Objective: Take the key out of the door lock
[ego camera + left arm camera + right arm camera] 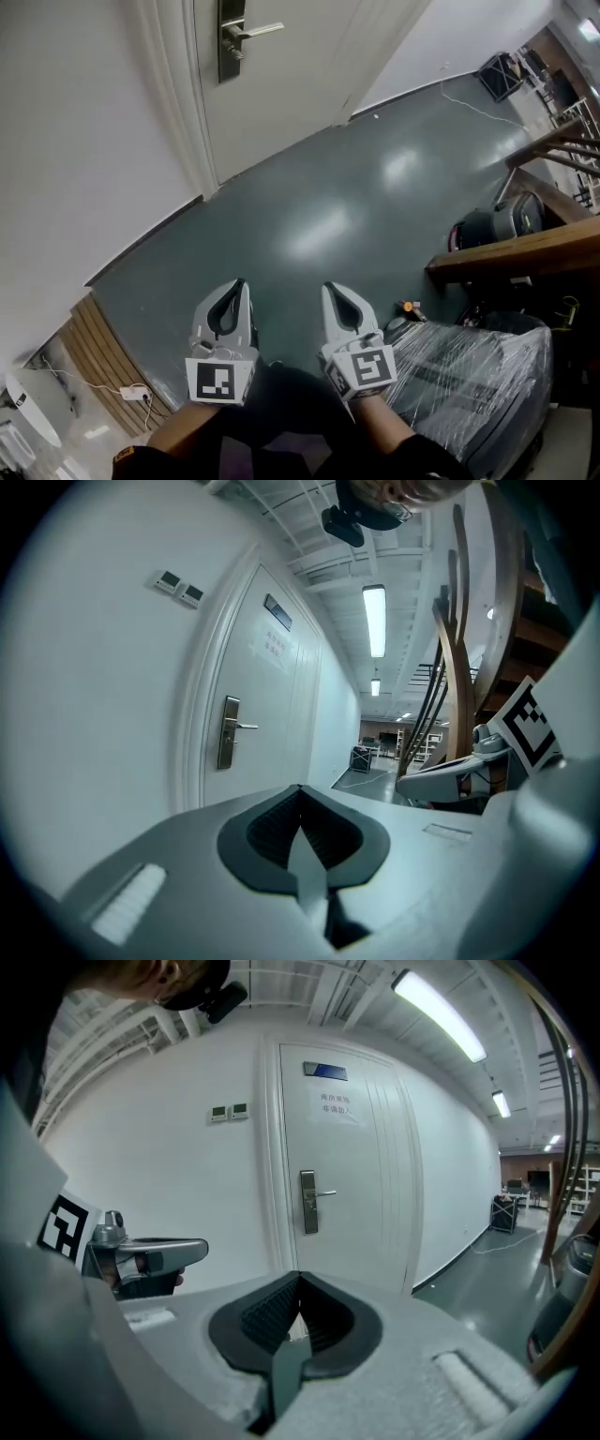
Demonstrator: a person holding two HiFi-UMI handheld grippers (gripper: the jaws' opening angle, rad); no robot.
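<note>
The white door stands far ahead across the grey floor. Its metal lock plate with a lever handle shows at the top of the head view, and again in the left gripper view and the right gripper view. A key is too small to make out in any view. My left gripper and right gripper are held side by side low in the head view, well short of the door. Both have their jaws shut with nothing between them. Each gripper camera sees its own closed tips, left gripper and right gripper.
A plastic-wrapped bundle lies close on my right under a wooden beam, with a black machine behind it. A wooden slat panel and a white plug with cable sit at lower left. A cable trails along the far floor.
</note>
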